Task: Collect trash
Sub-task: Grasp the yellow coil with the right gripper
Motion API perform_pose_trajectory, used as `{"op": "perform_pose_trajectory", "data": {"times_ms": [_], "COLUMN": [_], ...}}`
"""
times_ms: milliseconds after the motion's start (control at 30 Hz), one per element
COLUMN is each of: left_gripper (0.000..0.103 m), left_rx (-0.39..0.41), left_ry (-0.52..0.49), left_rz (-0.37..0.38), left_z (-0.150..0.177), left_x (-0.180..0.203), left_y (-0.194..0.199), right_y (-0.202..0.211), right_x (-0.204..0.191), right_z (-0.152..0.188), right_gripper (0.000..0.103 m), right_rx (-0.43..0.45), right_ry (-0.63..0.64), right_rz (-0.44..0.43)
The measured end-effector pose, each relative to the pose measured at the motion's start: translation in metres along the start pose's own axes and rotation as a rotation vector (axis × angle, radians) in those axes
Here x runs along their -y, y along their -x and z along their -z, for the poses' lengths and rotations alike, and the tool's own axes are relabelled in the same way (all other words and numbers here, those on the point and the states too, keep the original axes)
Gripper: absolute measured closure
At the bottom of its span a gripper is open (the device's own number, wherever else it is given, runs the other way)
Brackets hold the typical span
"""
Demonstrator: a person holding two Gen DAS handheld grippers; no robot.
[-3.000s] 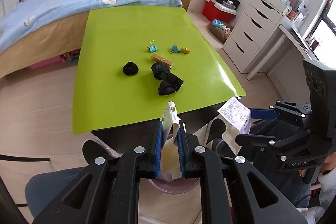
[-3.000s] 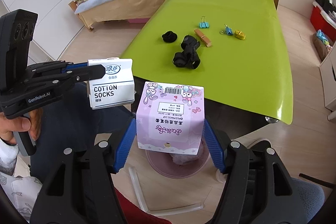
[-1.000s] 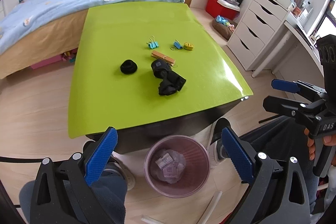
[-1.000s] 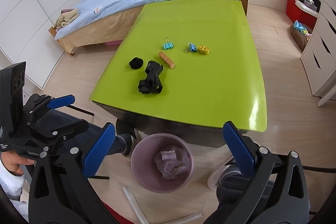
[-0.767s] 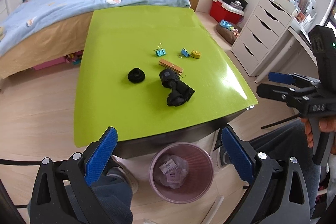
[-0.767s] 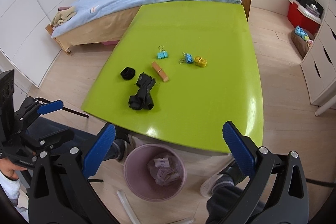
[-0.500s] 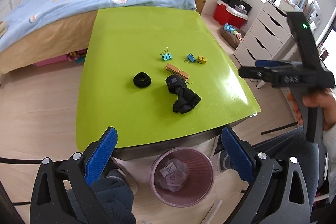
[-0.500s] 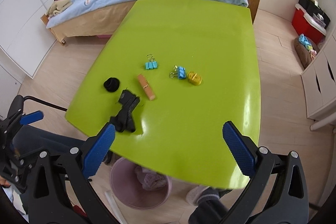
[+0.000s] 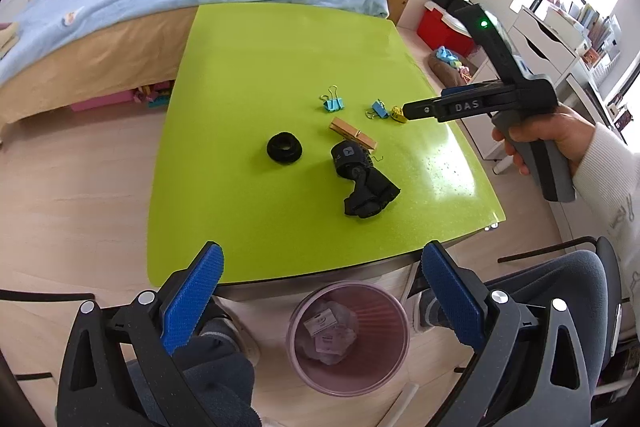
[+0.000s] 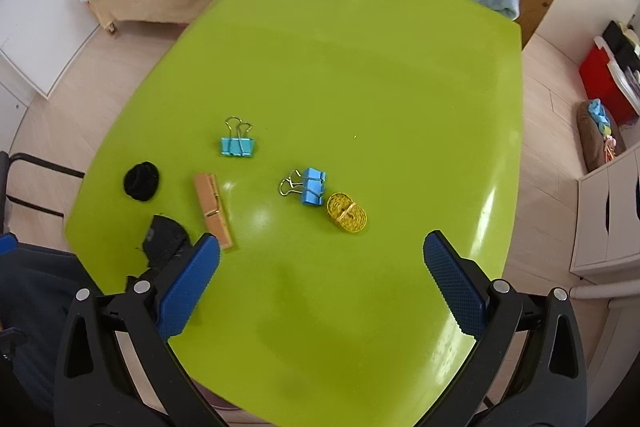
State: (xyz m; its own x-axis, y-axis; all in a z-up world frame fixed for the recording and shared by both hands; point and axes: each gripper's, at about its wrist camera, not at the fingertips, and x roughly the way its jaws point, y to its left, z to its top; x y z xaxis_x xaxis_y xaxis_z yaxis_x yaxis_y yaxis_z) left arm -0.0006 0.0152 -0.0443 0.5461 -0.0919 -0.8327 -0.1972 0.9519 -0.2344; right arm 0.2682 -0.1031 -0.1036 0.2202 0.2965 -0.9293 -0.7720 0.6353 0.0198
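Green counter (image 9: 248,211) carries black socks (image 9: 362,183), clothespin (image 10: 213,205), binder clips; pink trash bin (image 9: 347,337) on floor below near edge, wrappers inside; left gripper (image 9: 320,301) wide open, empty; right gripper (image 10: 320,273) open above counter.

We see a glossy green surface (image 10: 360,75) w/ glare, wooden peg (image 10: 213,205), matt black cloth socks (image 9: 364,183), translucent plastic bin (image 9: 348,381), paper scraps (image 9: 326,327) inside.
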Motion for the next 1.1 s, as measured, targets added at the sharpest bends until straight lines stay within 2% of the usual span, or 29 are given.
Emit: {"op": "perform_pose_trajectory", "data": {"times_ms": [167, 600, 667, 833, 1100], "left_gripper": [0.008, 0.008, 0.008, 0.008, 0.008], "left_rx": [-0.010, -0.031, -0.032, -0.031, -0.021], "left_ry": [0.008, 0.017, 0.017, 0.013, -0.002], "left_rz": [-0.008, -0.015, -0.014, -0.007, -0.011], "left_z": [0.001, 0.003, 0.002, -0.001, -0.014], "left_x": [-0.004, -0.008, -0.007, -0.006, -0.007], "left_y": [-0.002, -0.008, -0.009, -0.011, -0.015], "right_y": [-0.024, -0.045, -0.044, -0.039, -0.015], "right_x": [0.003, 0.007, 0.009, 0.011, 0.012], "right_z": [-0.009, -0.015, -0.015, -0.009, 0.012], "right_gripper": [0.029, 0.066, 0.078, 0.079, 0.079], "right_rx": [-0.065, -0.100, -0.095, -0.079, -0.017], "right_ry": [0.029, 0.047, 0.042, 0.033, -0.052], "right_rz": [-0.010, -0.011, 0.004, 0.021, -0.002]}}
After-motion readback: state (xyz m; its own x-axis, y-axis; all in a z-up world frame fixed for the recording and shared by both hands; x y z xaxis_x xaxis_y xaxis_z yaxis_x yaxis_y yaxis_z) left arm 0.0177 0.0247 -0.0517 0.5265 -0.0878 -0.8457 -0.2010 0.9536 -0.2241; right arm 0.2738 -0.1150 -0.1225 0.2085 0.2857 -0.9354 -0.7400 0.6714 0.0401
